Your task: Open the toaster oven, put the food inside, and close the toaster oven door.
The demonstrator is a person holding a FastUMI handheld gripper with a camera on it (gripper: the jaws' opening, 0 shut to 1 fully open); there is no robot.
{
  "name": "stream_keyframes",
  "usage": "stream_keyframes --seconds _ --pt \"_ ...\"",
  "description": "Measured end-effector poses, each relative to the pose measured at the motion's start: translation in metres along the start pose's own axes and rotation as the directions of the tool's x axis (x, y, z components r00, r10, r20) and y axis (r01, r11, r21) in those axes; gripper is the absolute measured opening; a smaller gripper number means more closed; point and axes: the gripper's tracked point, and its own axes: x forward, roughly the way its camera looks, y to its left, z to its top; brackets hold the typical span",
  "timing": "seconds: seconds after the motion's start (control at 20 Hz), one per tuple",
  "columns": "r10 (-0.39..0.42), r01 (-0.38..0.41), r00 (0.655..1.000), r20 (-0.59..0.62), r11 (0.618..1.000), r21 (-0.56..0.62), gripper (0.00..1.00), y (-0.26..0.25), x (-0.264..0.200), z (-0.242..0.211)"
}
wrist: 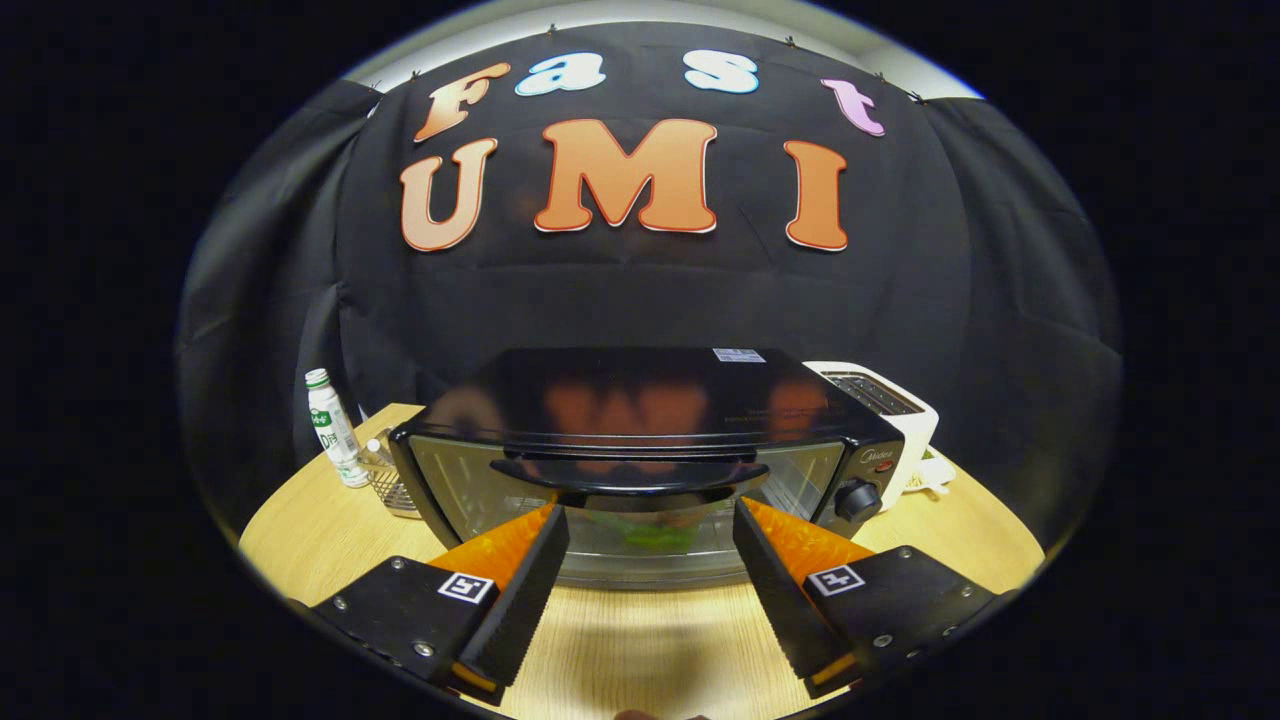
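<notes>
Hand-held gripper (650, 530) is seen with its two fingers spread wide and nothing held between them, poised over the pale wooden round table (650, 640) and aimed straight at the black toaster oven with a glass door (640, 450). That oven is set squarely ahead, on the far side of the fingertips, its door shut and upright. Across the top edge of the door a black curved bar handle (628, 478) is laid with its long axis running left to right, crosswise to the fingers; it is found just beyond and slightly above the fingertips, centred on the gap between them. Something green (655, 535) is dimly made out behind the glass, low in the cavity, though what it is cannot be told. A shut door with something inside would suit either a closed oven awaiting opening or one already loaded and closed. Left of the oven a white plastic bottle with a green cap (330, 428) and a small wire basket (392, 485) are placed; to its right a white slot toaster (885, 410) is stood
</notes>
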Motion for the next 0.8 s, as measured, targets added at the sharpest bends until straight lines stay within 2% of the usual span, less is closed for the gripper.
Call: stream_keyframes --seconds 0.35,0.6,0.8 --pt "0.081 -0.081 0.992 0.095 0.997 -0.009 0.98 -0.010 -0.076 0.043" --pt "0.139 -0.134 0.973 0.186 0.990 -0.036 0.98 -0.027 -0.141 0.084" --pt "0.164 -0.166 0.953 0.256 0.986 -0.011 0.98 -0.049 -0.190 0.114"
